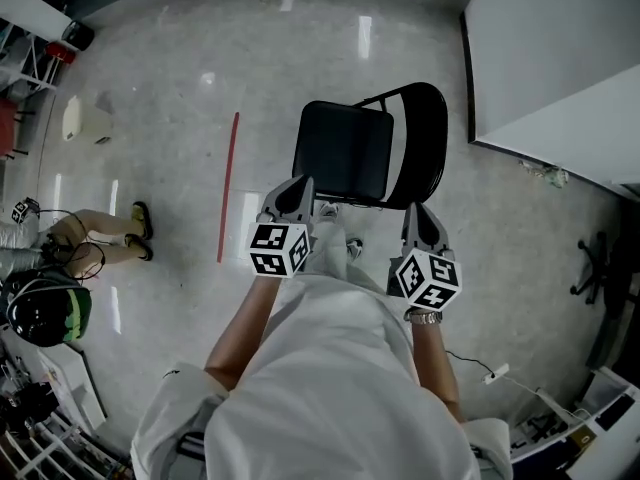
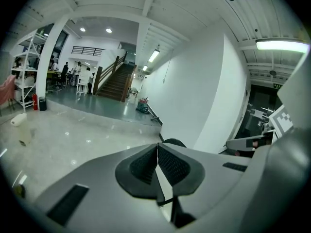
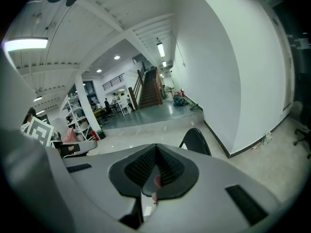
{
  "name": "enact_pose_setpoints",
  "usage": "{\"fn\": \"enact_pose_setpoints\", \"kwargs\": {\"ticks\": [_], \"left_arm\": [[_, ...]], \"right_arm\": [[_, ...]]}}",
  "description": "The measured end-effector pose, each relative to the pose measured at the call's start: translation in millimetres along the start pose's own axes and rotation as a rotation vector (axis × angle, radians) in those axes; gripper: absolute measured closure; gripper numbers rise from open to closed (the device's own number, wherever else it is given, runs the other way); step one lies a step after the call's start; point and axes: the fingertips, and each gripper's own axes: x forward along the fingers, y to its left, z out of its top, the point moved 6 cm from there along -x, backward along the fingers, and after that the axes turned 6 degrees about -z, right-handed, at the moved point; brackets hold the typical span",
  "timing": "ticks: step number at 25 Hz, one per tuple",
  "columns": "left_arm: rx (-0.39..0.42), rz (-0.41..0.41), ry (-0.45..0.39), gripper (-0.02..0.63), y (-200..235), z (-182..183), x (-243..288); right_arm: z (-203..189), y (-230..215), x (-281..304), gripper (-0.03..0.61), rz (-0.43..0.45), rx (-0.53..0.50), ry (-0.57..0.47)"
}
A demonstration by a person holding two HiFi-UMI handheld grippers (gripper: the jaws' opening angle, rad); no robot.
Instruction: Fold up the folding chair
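In the head view, the folding chair [image 1: 345,153] is standing unfolded on the glossy, speckled grey floor [image 1: 180,58], close to the corner of a smooth white wall [image 1: 560,48]. Its black padded seat is showing as a square with rounded corners. Its rounded black backrest is rising on the side nearer the wall, and a thin dark tube frame is edging both. A narrow red strip [image 1: 229,186] is running along the floor to the left of the chair. The person, in loose white cloth [image 1: 330,388], is holding both tools out towards the near edge of the seat. The left tongs [image 1: 304,182] and the right tongs [image 1: 415,209] are each carrying a cube with black and white square markers.

In the left gripper view, the left tongs [image 2: 157,149] are pressing their dark, ribbed pads together with nothing between them. Their grey shells are looking smooth and matte. The curved black top of the chair [image 2: 173,141] is peeping just over them, against the white wall. A wooden staircase [image 2: 114,81] and a white metal rack [image 2: 29,57] are standing far off across the shiny floor.

In the right gripper view, the right tongs [image 3: 155,152] are likewise sitting pressed together and pinching nothing, their pads cross-hatched. The chair's oval backrest [image 3: 197,141] is showing just beyond their right shoulder, near the wall's dark skirting.
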Motion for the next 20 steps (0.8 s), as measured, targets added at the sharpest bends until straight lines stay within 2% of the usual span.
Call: {"fn": "enact_pose_setpoints", "kwargs": {"ticks": [3,8,11,14,20], "left_arm": [[-0.009,-0.001,0.015,0.603,0,-7,-3],[-0.003,-0.004,0.017,0.602,12,16,18],[-0.001,0.001,-0.008,0.603,28,26,28],[-0.028,0.005,-0.037,0.603,31,15,31],[0.020,0.065,0.050,0.603,58,3,38]], "right_arm": [[-2,-1,-4,0.574,-0.006,-0.012,0.007],[27,-11,16,0.575,-0.050,-0.012,0.007],[34,-11,30,0.575,-0.073,-0.020,0.010],[27,-21,35,0.575,-0.093,-0.034,0.020],[19,-23,63,0.574,-0.125,-0.029,0.085]]}}
